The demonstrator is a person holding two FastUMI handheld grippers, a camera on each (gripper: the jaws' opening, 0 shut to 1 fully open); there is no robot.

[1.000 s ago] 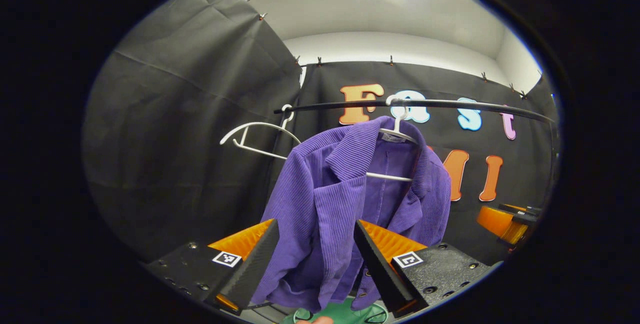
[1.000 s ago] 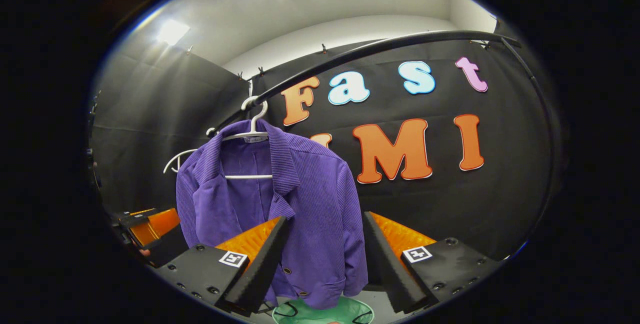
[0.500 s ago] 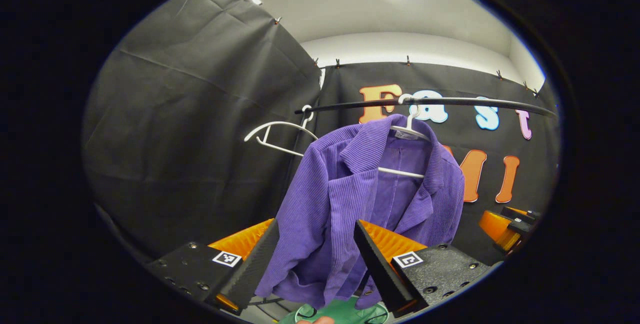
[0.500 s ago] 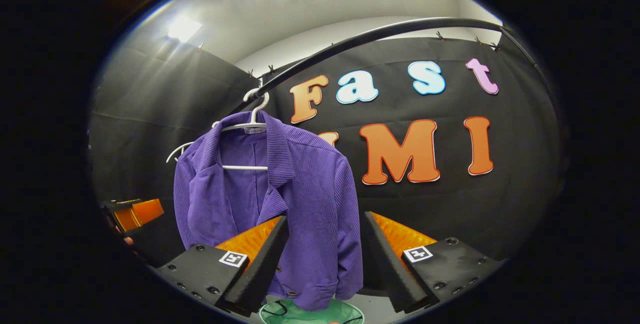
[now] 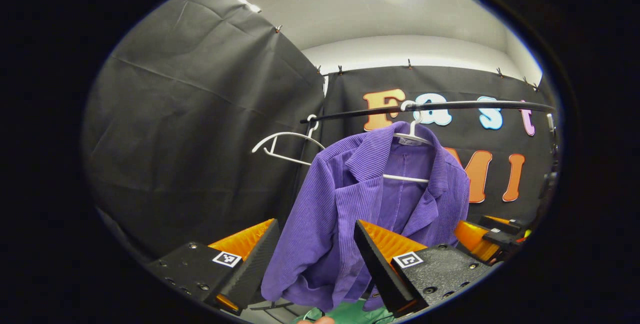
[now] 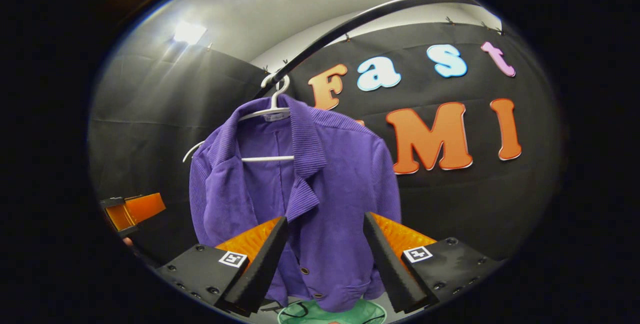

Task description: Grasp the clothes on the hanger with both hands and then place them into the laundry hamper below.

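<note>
1. Both grippers closing in on the purple corduroy jacket (image 6: 320,189) — it looms larger in the right gripper view than half a sec ago, and sits further right in the left gripper view.
2. Left gripper (image 5: 312,244): released, fingers spread, nothing between them yet; jacket's front panel lies just beyond the tips.
3. Right gripper (image 6: 325,241): also released, spread wide, lined up on the buttoned front panel — no contact visible.
4. Jacket is on its white hanger (image 6: 272,111), hooked over the black rail (image 6: 360,19). Grasp not yet made; approach phase, I'd judge.
5. Green laundry hamper (image 6: 330,311) peeks out right below the hem — drop path looks short and straight down.
6. Room: an empty white hanger (image 5: 282,146) sits on the rail just beside the jacket on the left gripper's side — possible snag. Open space on the other side, toward the back cloth.
</note>
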